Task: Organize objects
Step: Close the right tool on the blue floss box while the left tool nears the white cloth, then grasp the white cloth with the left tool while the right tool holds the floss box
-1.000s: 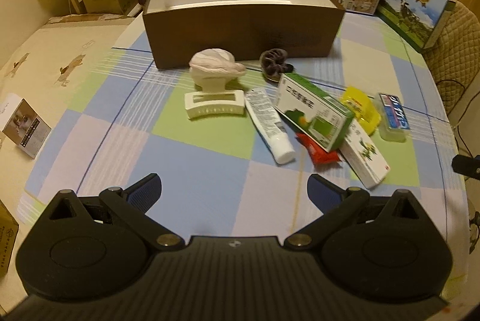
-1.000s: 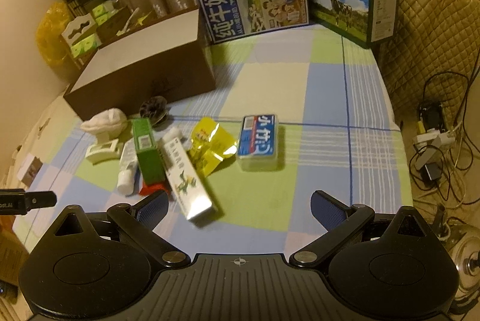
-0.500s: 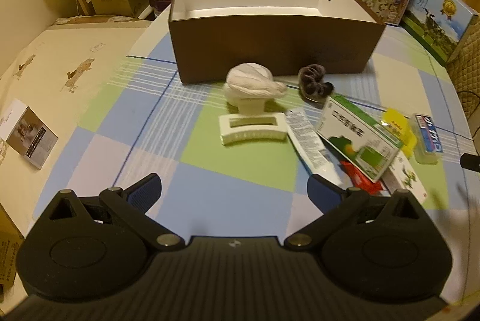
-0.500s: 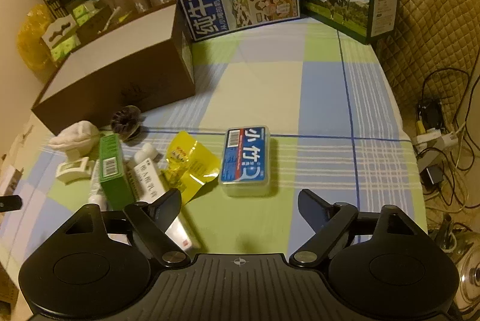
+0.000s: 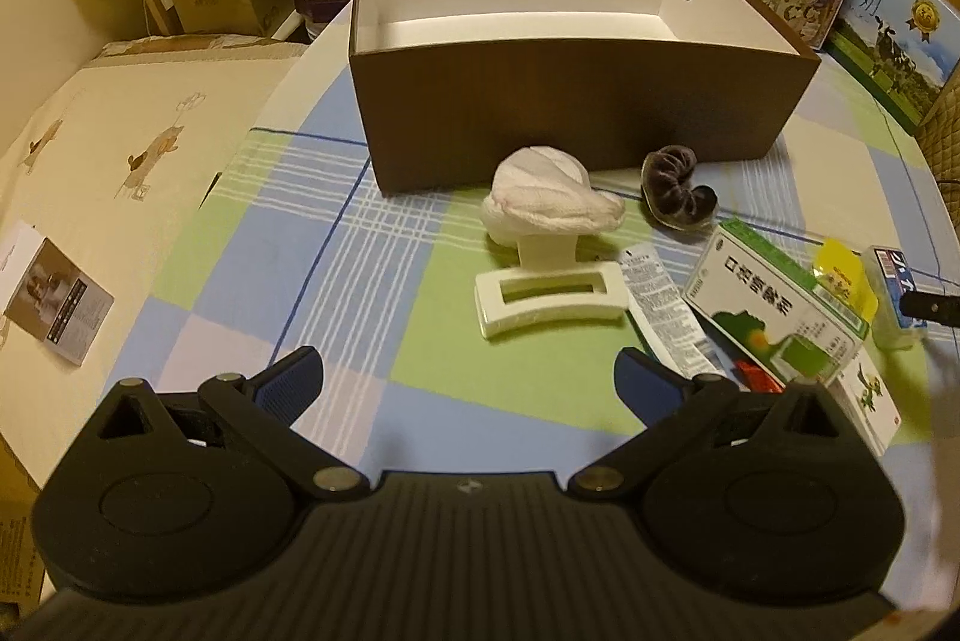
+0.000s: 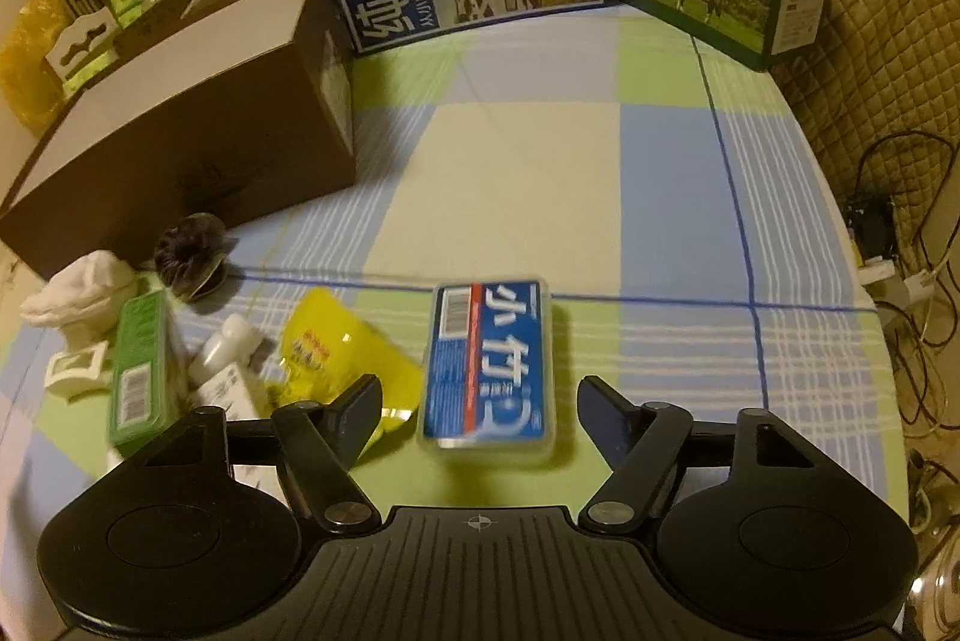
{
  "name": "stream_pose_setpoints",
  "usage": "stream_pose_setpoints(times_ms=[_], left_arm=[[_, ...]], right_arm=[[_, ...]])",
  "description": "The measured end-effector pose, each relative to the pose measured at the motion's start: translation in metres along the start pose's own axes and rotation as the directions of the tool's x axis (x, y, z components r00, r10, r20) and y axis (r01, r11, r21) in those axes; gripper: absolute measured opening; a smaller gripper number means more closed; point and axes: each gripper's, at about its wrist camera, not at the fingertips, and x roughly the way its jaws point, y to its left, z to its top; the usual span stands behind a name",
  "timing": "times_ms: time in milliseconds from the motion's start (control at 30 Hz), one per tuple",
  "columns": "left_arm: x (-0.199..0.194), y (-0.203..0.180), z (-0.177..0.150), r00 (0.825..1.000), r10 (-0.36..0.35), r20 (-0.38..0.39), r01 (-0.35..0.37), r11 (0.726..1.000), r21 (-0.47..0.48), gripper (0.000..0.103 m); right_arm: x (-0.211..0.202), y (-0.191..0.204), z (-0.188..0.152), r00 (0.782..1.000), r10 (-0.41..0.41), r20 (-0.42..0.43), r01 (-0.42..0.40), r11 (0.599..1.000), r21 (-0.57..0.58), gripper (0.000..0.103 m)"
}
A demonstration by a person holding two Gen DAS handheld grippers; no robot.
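Both claws, left gripper (image 5: 468,377) and right gripper (image 6: 480,416), gape empty, the right straddling the blue-labelled case (image 6: 489,365) on the tablecloth (image 6: 660,197), while the brown box (image 5: 576,101) holds nothing, so sorting looks unstarted.

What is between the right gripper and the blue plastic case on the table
Nothing visible. The blue case lies flat, straight ahead of the open right gripper; the yellow packet sits beside it, by the left finger.
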Motion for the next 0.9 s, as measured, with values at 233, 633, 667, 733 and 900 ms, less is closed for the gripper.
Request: stream_pose_setpoints(times_ms=[233,633,667,733,900], left_arm=[[0.014,0.001,0.014,1.0,-0.009,0.005,0.009,1.0,0.017,0.102],[0.038,-0.007,0.036,0.999,-0.031,-0.009,0.032,0.998,0.057,0.102],[0.04,-0.008,0.038,0.999,-0.035,-0.009,0.035,0.998,0.06,0.102],[0.044,-0.01,0.043,0.999,-0.045,-0.007,0.045,0.997,0.064,0.101],[0.06,-0.016,0.06,0.999,-0.052,-0.009,0.053,0.995,0.086,0.097]], right_arm=[[0.023,0.001,0.014,0.999,-0.03,-0.024,0.031,1.0,0.005,0.064],[0.04,0.004,0.016,0.994,-0.093,-0.06,0.09,0.995,-0.048,0.054],[0.038,0.003,0.017,0.994,-0.098,-0.053,0.095,0.994,-0.045,0.054],[0.032,-0.002,0.018,0.995,-0.097,-0.038,0.096,0.995,-0.027,0.054],[0.016,-0.012,0.022,0.994,-0.105,-0.01,0.105,0.994,0.018,0.054]])
